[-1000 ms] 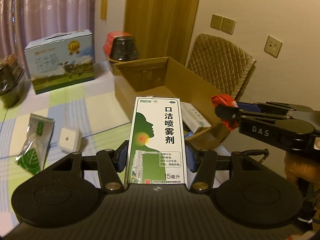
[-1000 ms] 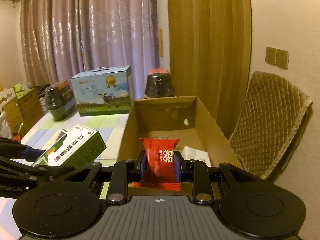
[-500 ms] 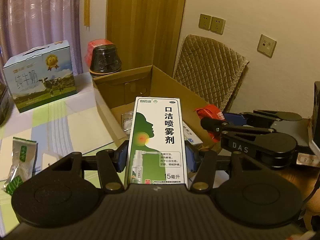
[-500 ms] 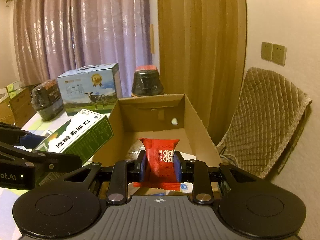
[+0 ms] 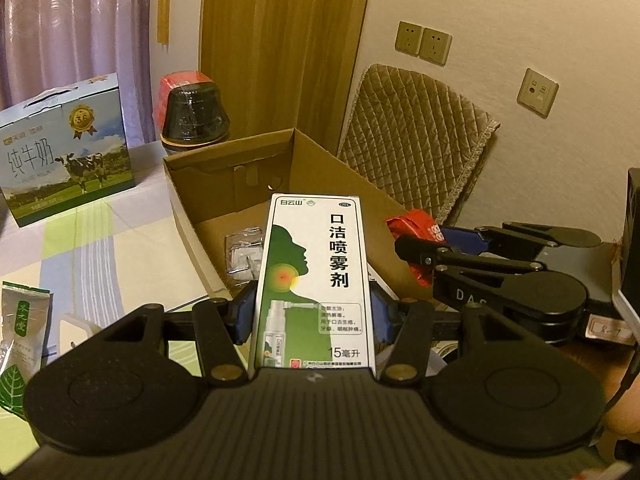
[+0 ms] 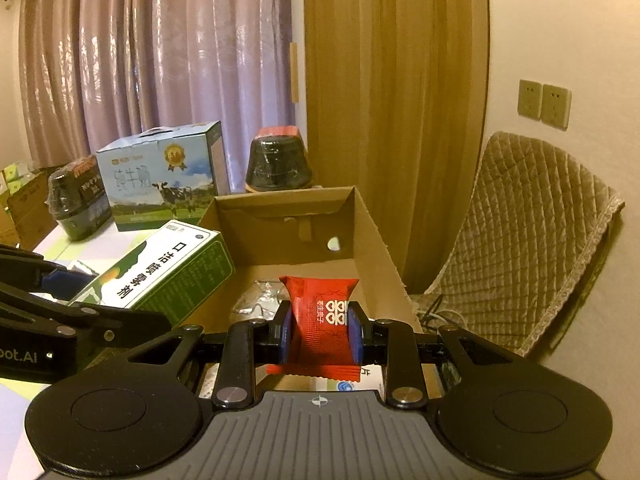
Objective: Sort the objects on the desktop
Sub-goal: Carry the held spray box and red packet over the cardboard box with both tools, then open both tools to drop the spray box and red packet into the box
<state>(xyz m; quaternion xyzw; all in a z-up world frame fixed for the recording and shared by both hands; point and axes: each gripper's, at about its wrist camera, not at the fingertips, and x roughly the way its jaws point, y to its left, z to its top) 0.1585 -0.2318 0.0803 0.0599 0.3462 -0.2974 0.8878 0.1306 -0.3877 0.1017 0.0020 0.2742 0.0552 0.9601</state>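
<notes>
My left gripper (image 5: 314,314) is shut on a white and green mouth spray box (image 5: 316,280) and holds it over the near end of an open cardboard box (image 5: 224,164). My right gripper (image 6: 323,330) is shut on a red candy packet (image 6: 322,312) above the same cardboard box (image 6: 372,220). The spray box also shows in the right wrist view (image 6: 160,272), and the right gripper with the red packet (image 5: 416,226) shows in the left wrist view. Clear plastic packets (image 5: 242,254) and white packages lie inside the box.
A blue milk carton (image 5: 64,148) and a black wrapped bowl (image 5: 194,116) stand at the back of the table. A green tea packet (image 5: 20,328) and a small white object (image 5: 74,330) lie at left. A quilted chair (image 6: 516,240) stands right of the box.
Both grippers have moved forward and right toward the cardboard box, each still holding its item; the box interior now lies right under them.
</notes>
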